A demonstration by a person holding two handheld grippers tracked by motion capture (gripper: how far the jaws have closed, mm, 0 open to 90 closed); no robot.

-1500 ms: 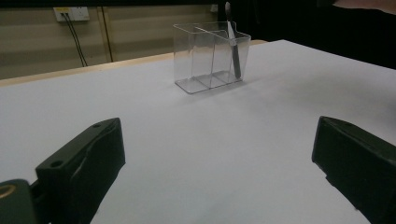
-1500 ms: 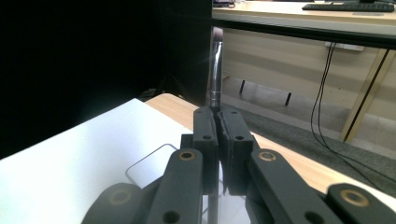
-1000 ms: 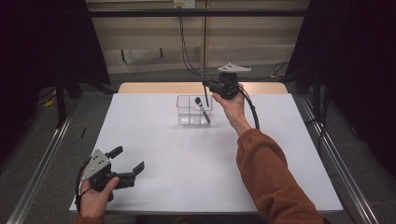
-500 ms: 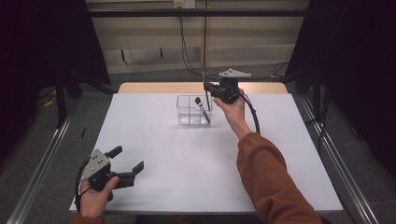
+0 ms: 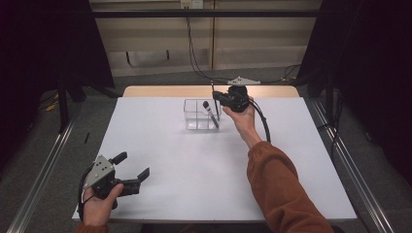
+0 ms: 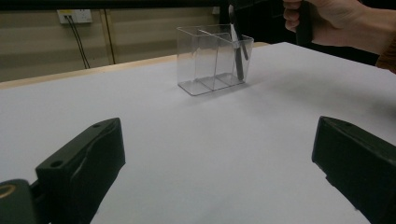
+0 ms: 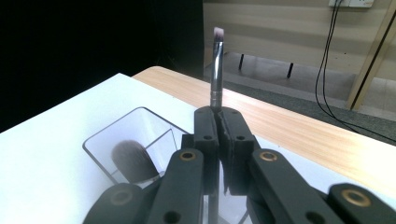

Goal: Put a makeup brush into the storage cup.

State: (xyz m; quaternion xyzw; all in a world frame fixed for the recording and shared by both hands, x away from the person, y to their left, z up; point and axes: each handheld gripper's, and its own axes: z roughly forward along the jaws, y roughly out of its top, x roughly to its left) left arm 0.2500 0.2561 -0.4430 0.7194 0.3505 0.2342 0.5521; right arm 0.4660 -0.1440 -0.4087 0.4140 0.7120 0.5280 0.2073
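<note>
The right hand-held gripper, jaws clamped on a thin brush held upright above the clear organizer at the tabletop's far side, could catch the rim and tip it.

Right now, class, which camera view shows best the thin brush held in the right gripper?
The right gripper view: the thin brush stands upright, clamped by the shut right gripper, bristle tip clear. The high view shows it as a faint dark line above the clear organizer. The left gripper view catches a blurred sliver.
</note>
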